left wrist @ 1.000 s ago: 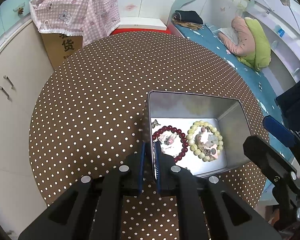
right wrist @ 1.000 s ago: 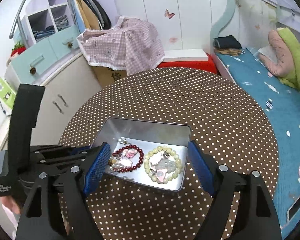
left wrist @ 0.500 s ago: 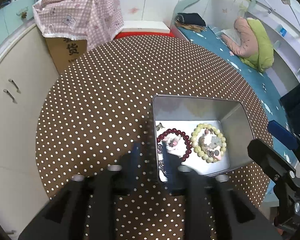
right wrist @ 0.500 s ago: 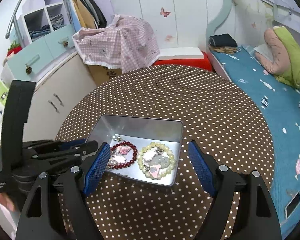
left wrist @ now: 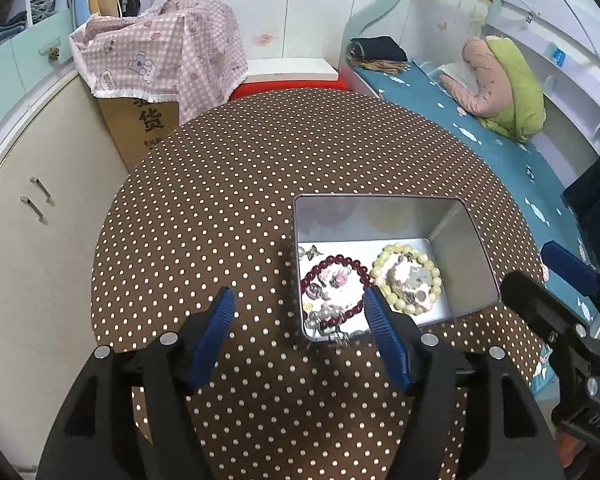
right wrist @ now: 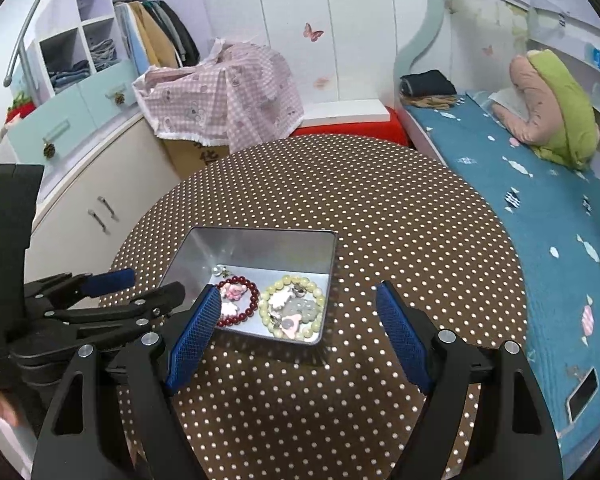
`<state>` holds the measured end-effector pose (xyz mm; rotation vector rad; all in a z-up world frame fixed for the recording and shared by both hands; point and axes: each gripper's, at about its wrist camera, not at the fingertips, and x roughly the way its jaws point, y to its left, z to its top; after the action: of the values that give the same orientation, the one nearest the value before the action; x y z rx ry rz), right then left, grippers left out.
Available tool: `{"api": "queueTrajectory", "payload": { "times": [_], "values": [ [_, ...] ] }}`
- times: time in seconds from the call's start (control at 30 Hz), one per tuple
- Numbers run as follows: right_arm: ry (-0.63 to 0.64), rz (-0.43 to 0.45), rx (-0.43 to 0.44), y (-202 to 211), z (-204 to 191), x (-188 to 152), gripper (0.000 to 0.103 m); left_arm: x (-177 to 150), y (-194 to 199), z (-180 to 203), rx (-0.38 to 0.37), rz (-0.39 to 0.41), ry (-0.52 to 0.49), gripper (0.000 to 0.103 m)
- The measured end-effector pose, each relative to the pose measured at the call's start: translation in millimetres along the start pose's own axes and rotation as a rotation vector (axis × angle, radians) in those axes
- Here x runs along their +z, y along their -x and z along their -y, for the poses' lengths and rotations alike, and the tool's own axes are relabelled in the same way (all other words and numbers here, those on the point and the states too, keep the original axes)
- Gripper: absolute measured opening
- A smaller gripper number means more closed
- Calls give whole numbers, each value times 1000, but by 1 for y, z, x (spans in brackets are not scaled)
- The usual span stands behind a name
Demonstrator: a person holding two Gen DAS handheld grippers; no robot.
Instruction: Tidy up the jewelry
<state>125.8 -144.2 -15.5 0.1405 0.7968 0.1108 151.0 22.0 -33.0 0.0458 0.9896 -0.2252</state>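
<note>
A silver metal tin (left wrist: 380,200) (right wrist: 260,234) stands open on the round brown polka-dot table (left wrist: 228,184) (right wrist: 400,208). In it lie a dark red bead bracelet (left wrist: 334,261) (right wrist: 254,300), a pale yellow bead bracelet (left wrist: 432,276) (right wrist: 265,308) and several small charms. A small silver trinket (left wrist: 339,337) hangs at the tin's near rim. My left gripper (left wrist: 300,312) is open and empty, just before the tin's near left corner. My right gripper (right wrist: 298,318) is open and empty, above the table in front of the tin.
A cardboard box under a pink checked cloth (left wrist: 160,64) (right wrist: 220,92) stands behind the table. White cabinets (left wrist: 28,208) are on the left. A bed with a blue cover (right wrist: 540,200) runs along the right. The table's edge is close behind both grippers.
My left gripper has opened from shut and drawn back from the tin's near wall. My right gripper stayed open and pulled back a little.
</note>
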Motion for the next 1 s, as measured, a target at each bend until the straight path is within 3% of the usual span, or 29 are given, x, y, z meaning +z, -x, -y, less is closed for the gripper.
{"api": "queueTrajectory", "payload": {
  "times": [0.33, 0.43, 0.57, 0.87, 1.0],
  "values": [
    [7, 39, -32, 34, -2, -26, 82, -28, 30, 16, -3, 70, -39, 65],
    [18, 56, -52, 45, -5, -36, 82, -38, 40, 21, 7, 107, -45, 74],
    [18, 101, -111, 59, -8, -49, 83, -50, 53, 31, 34, 149, -63, 74],
    [11, 181, -134, 86, -8, -74, 84, -77, 73, 43, 72, 258, -61, 74],
    [-5, 222, -117, 90, -3, -82, 86, -91, 77, 43, 56, 322, -51, 74]
  ]
}}
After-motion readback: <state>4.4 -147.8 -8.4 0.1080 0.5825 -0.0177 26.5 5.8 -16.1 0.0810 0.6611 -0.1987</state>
